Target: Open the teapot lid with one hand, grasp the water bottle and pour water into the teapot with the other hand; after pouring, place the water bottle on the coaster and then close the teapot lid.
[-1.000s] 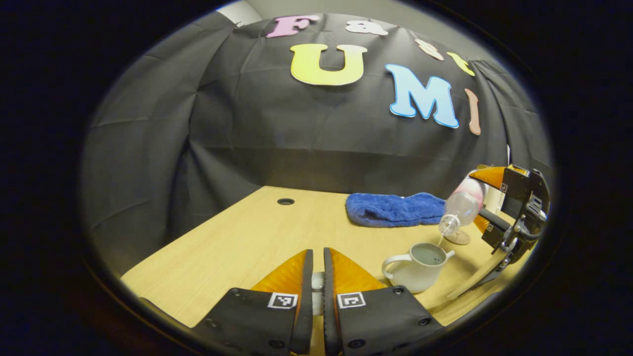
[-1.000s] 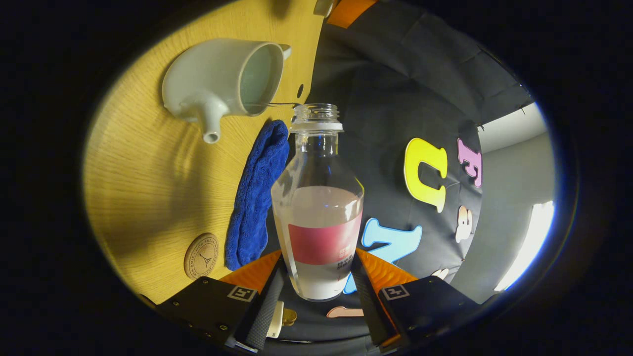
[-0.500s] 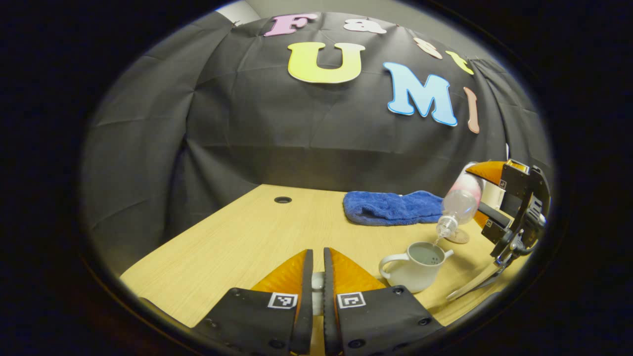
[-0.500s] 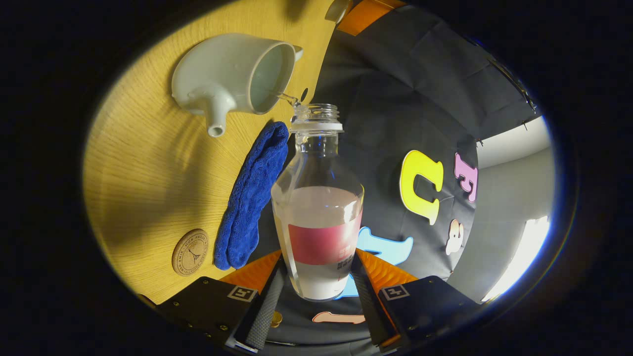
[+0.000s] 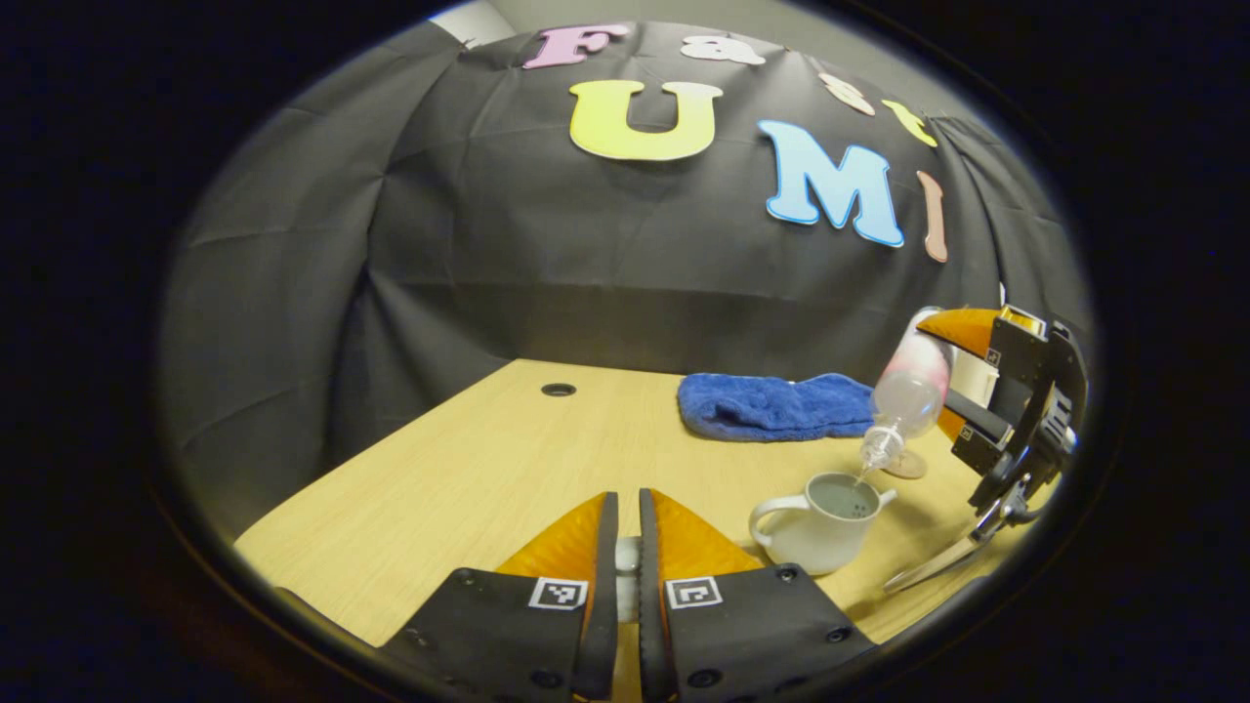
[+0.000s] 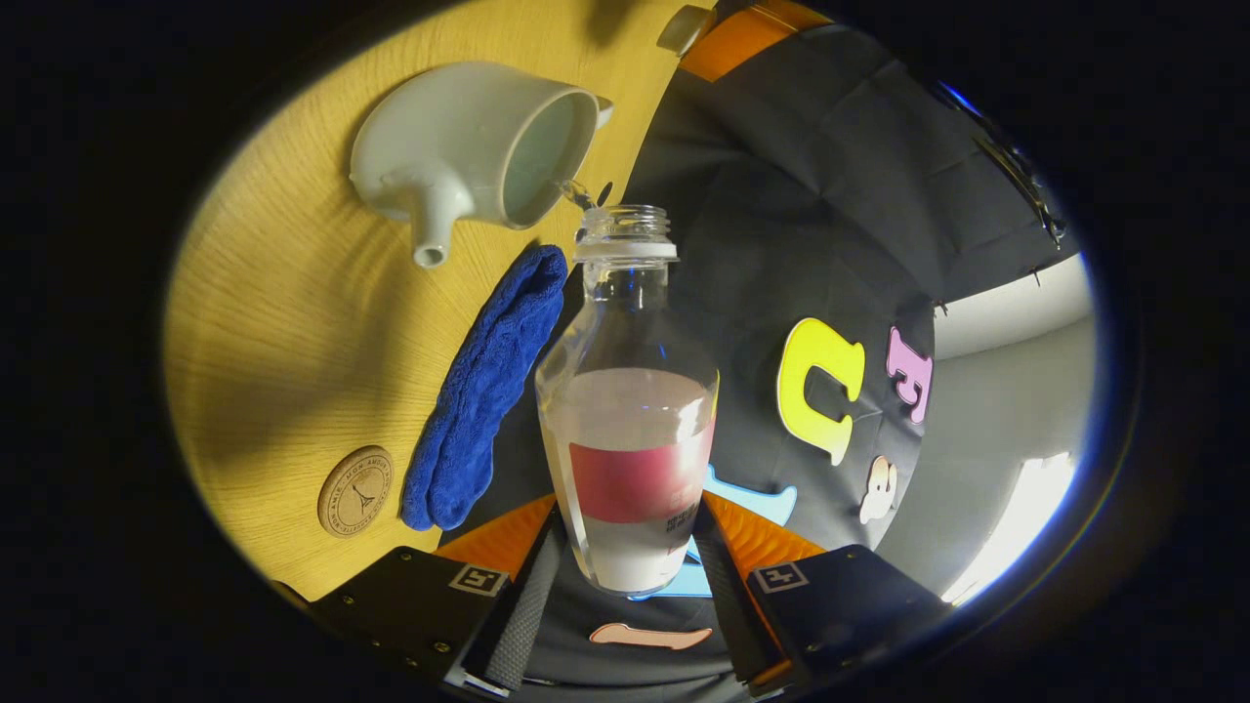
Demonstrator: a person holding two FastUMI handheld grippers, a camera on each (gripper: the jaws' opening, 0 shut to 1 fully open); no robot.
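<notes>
Right, R gripper (image 6: pixel 625 557) is clamping the water bottle (image 6: pixel 627 430), tipping a thin stream into the open teapot (image 5: pixel 822 522) on the table w/ mouth over the rim, while L gripper (image 5: pixel 626 552) is pinching the lid (image 5: pixel 626 558) aside.

Wide bare stretch of wooden table (image 5: pixel 469 469) from 9 to 12 o'clock of the left gripper (image 5: pixel 627 547), broken only by a small cable hole (image 5: pixel 559 390). Crowded at 1 to 3 o'clock: open teapot (image 5: pixel 815 527), tilted water bottle (image 5: pixel 903 395) directly above it, blue towel (image 5: pixel 771 405) behind, coaster (image 6: pixel 354 490) beside the towel.
</notes>
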